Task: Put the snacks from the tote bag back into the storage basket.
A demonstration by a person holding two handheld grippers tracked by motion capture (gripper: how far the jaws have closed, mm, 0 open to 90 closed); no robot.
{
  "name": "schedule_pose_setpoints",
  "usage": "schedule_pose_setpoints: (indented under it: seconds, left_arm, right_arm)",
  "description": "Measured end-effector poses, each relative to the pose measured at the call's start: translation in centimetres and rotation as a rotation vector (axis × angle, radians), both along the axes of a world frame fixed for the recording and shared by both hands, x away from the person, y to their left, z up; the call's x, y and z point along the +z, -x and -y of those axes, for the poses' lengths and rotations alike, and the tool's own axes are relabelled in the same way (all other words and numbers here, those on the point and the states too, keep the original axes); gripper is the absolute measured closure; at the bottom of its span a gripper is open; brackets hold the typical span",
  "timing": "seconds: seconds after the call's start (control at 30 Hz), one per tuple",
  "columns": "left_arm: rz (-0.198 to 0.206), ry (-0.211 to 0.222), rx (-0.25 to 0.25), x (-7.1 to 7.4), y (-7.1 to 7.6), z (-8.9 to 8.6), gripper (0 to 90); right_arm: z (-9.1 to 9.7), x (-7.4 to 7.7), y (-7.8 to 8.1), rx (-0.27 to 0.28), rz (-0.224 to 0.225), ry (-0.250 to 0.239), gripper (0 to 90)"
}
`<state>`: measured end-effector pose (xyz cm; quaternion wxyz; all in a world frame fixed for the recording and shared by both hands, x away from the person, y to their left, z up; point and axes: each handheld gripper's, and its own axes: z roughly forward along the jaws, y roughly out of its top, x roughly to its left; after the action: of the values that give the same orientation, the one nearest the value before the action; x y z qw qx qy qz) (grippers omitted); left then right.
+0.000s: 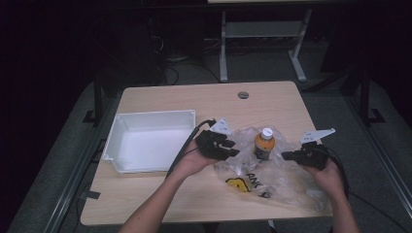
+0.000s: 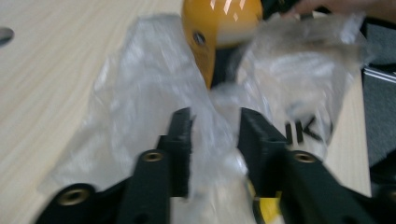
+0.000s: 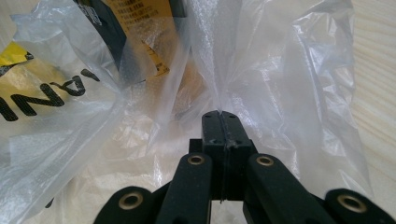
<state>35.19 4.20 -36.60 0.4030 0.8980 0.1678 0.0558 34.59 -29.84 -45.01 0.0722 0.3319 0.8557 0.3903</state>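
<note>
A clear plastic bag (image 1: 272,182) with black and yellow print lies crumpled on the wooden table. An orange bottle (image 1: 265,144) with a white cap stands upright in it. My left gripper (image 1: 233,148) is at the bag's left edge. In the left gripper view its jaws (image 2: 215,126) stand apart with loose bag film (image 2: 140,93) between them, and the bottle (image 2: 219,28) is just beyond. My right gripper (image 1: 286,156) is at the bag's right side. In the right gripper view it (image 3: 221,116) is shut and pinches a fold of the bag (image 3: 289,70). The bottle's label (image 3: 135,28) shows through the film.
An empty white tray (image 1: 116,133) sits on the table's left half, close to my left hand. A round cable hole (image 1: 243,94) is near the table's far edge. Bare tabletop (image 1: 160,199) lies in front of the tray. Dark floor and desk legs lie beyond.
</note>
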Motion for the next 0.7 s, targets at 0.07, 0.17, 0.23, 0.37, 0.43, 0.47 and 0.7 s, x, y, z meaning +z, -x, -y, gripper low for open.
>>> schedule_pose_setpoints:
  seconds: [0.07,0.17,0.23,0.37,0.43,0.47,0.7]
  left_arm:
    - [0.012,-0.001,0.021,0.1,-0.5,0.7,54.1]
    - [0.017,0.027,0.049,0.1,-1.2,1.5,48.0]
    - [0.011,0.034,0.079,-0.1,-1.7,2.1,44.3]
    - [-0.010,0.015,0.129,-1.0,-2.5,2.9,43.4]
    - [-0.025,0.002,0.143,-1.5,-2.7,3.2,49.3]
    - [-0.034,-0.013,0.150,-1.8,-2.8,3.4,52.8]
    - [-0.048,-0.039,0.170,-3.7,-2.7,3.9,85.5]
  right_arm:
    - [0.0,0.0,-0.1,0.004,0.002,0.001,89.7]
    - [0.1,0.0,-0.1,0.008,0.004,0.001,89.7]
    - [0.1,0.0,-0.1,0.011,0.007,-0.001,89.7]
    - [0.0,0.0,-0.1,0.017,0.011,0.003,89.7]
    - [0.1,0.0,-0.1,0.019,0.014,0.000,89.7]
    - [0.2,0.1,-0.1,0.017,0.014,0.001,89.7]
    - [0.5,0.0,-0.1,0.017,0.013,-0.006,89.7]
